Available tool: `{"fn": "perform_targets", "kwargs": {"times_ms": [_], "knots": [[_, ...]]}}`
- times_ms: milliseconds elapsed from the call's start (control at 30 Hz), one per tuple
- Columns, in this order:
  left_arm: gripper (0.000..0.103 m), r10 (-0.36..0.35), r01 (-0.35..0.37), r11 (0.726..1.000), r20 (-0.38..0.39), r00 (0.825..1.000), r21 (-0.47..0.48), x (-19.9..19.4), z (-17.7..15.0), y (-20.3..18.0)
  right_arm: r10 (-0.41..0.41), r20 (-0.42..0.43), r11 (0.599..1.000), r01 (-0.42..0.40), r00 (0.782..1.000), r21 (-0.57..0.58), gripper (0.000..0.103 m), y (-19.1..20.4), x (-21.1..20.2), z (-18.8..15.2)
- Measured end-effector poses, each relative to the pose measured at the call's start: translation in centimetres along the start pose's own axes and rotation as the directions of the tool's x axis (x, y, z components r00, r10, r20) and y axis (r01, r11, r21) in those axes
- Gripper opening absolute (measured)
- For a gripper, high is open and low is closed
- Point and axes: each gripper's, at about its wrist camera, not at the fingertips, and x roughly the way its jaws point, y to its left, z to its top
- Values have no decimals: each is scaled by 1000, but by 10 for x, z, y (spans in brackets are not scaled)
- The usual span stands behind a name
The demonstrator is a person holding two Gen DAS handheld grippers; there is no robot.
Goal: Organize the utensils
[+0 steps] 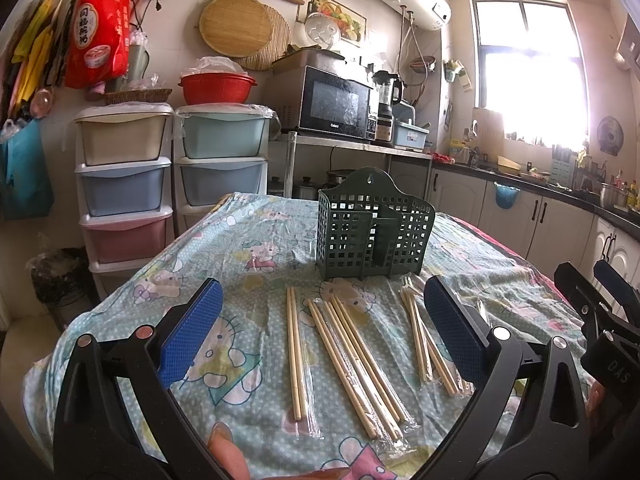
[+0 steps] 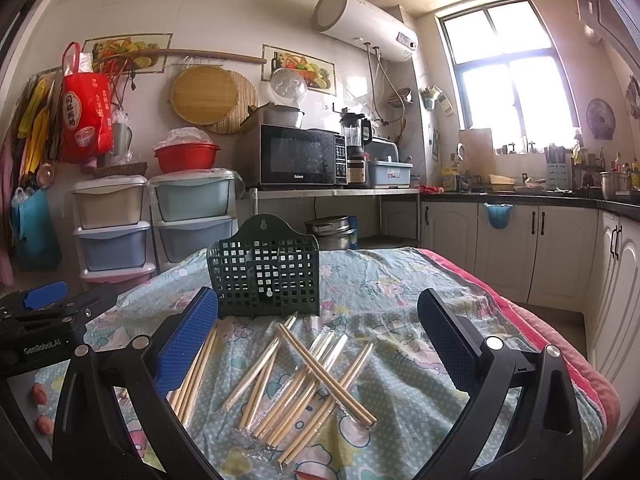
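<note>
We judge the task hardly begun: our left gripper (image 1: 320,328) and right gripper (image 2: 318,340) both hover with fingers wide apart and hold nothing, all chopsticks (image 1: 356,364) lie on the tablecloth (image 1: 240,240) before the green holder (image 1: 374,226), which looks empty.

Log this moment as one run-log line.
phase: pre-grasp | left gripper: open, empty | right gripper: open, empty | chopsticks: loose on tablecloth | green holder: upright, behind chopsticks
</note>
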Motion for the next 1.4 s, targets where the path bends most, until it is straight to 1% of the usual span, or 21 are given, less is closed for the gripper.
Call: {"fn": "perform_targets", "kwargs": {"times_ms": [200, 367, 567, 833, 967, 1067, 1200, 1267, 1300, 1333, 1367, 1400], "knots": [[93, 3, -3, 1000, -1, 1000, -6, 0, 0, 1, 5, -14, 1000, -5, 1000, -5, 97, 2, 2, 0], [93, 15, -16, 999, -17, 1000, -34, 4, -2, 11, 16, -41, 1000, -17, 999, -22, 97, 7, 7, -1], [93, 56, -58, 997, -37, 998, -55, 9, 0, 25, 36, -71, 999, -39, 997, -38, 97, 16, 12, 0], [93, 128, -135, 986, -70, 989, -101, 17, 10, 57, 110, -108, 989, -120, 988, -86, 97, 38, 20, 6], [93, 158, -166, 981, -81, 984, -103, 22, 18, 71, 154, -116, 979, -167, 981, -113, 97, 49, 24, 13], [93, 162, -173, 980, -104, 981, -103, 29, 25, 78, 183, -132, 971, -201, 974, -133, 97, 58, 31, 21], [93, 125, -148, 981, -168, 978, -129, 44, 33, 87, 220, -179, 961, -245, 959, -131, 97, 63, 49, 34], [93, 88, -119, 983, -213, 973, -141, 56, 37, 92, 243, -226, 955, -273, 943, -114, 97, 62, 64, 40], [93, 80, -114, 984, -232, 969, -137, 62, 39, 91, 253, -256, 952, -287, 933, -103, 97, 61, 72, 43], [93, 79, -114, 985, -256, 963, -127, 70, 40, 92, 259, -277, 951, -294, 925, -92, 97, 59, 79, 44], [93, 83, -120, 986, -279, 957, -120, 77, 42, 92, 263, -321, 950, -302, 910, -77, 97, 56, 92, 46], [93, 82, -121, 986, -292, 953, -118, 83, 42, 92, 260, -342, 951, -300, 903, -69, 97, 53, 101, 47]]}}
